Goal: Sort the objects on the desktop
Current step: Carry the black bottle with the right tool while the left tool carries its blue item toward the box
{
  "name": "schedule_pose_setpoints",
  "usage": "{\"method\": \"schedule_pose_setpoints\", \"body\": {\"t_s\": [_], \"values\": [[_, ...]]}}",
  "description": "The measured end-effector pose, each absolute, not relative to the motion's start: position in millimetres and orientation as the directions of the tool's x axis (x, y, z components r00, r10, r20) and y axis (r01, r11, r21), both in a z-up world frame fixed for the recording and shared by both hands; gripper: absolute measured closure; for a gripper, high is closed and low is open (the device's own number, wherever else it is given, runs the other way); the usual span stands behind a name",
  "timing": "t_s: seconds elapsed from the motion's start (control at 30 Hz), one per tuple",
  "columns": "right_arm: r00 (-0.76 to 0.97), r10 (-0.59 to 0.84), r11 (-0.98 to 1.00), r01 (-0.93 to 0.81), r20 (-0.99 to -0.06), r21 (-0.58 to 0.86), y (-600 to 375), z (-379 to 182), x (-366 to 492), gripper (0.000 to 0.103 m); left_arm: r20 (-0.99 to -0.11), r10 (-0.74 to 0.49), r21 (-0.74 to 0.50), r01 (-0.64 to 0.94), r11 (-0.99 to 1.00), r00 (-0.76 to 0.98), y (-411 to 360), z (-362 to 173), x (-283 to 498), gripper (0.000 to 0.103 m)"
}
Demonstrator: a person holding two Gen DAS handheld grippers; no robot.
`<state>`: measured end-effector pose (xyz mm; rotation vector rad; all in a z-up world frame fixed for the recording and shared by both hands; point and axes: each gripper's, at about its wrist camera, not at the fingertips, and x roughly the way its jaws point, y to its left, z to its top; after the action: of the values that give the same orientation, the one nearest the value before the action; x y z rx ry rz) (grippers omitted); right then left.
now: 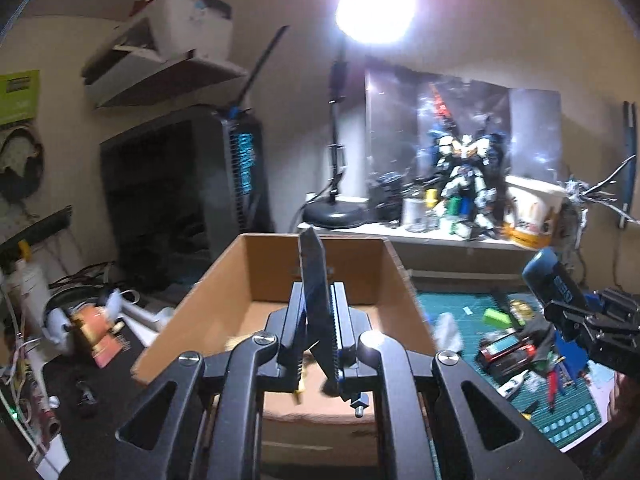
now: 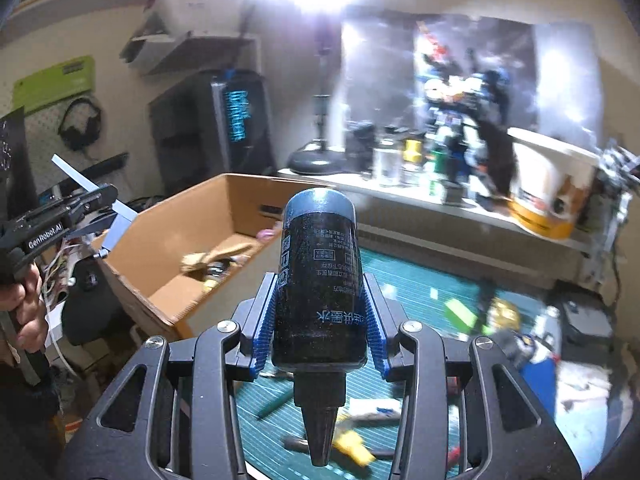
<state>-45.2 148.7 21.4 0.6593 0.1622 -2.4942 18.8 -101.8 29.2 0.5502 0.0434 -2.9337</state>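
My left gripper [image 1: 318, 320] is shut on a thin dark flat plate [image 1: 314, 280] that stands on edge, held above the open cardboard box [image 1: 200, 300]. In the right wrist view the same plate [image 2: 94, 196] looks light grey in the left gripper [image 2: 100, 208] at the box's near-left corner. My right gripper [image 2: 320, 320] is shut on a black ink bottle [image 2: 320, 272] with its nozzle pointing toward the camera, held above the green cutting mat [image 2: 420, 280]. The bottle also shows at the right of the left wrist view [image 1: 552, 280]. Tan and pink items lie inside the box [image 2: 216, 260].
The green mat [image 1: 460, 304] holds several small items: a green block [image 1: 498, 317], a red-black device [image 1: 504, 354], pens and a yellow tool [image 2: 352, 446]. A shelf behind carries a lamp base [image 1: 334, 212], jars, a robot figure [image 1: 468, 184] and a white bucket [image 1: 532, 210]. Cables and clutter lie left of the box.
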Motion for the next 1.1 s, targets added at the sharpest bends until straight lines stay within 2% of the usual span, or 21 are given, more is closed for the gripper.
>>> {"method": "schedule_pose_setpoints", "body": {"t_s": [0.3, 0.67, 0.93, 1.1], "values": [[-0.649, -0.591, -0.749, 0.663, -0.479, 0.026, 88.6, 18.3, -46.0, 0.065, -0.389, -0.275, 0.014, 0.292, -0.956, -0.88, -144.6, 23.3, 48.3, 0.091], [-0.594, -0.651, -0.683, 0.73, -0.472, 0.024, 53.9, 18.7, -39.4, 0.065, -0.405, -0.332, 0.029, 0.351, -0.936, -0.852, -164.2, 22.7, 61.2, 0.091], [-0.554, -0.686, -0.65, 0.758, -0.472, 0.056, 42.3, 31.9, -52.8, 0.065, -0.44, -0.26, 0.041, 0.27, -0.962, -0.859, -167.1, 37.6, 32.5, 0.091], [-0.495, -0.683, -0.636, 0.764, -0.537, 0.105, 22.9, 40.2, -94.1, 0.065, -0.54, -0.186, 0.051, 0.188, -0.981, -0.821, -175.4, 49.5, -28.6, 0.091]]}}
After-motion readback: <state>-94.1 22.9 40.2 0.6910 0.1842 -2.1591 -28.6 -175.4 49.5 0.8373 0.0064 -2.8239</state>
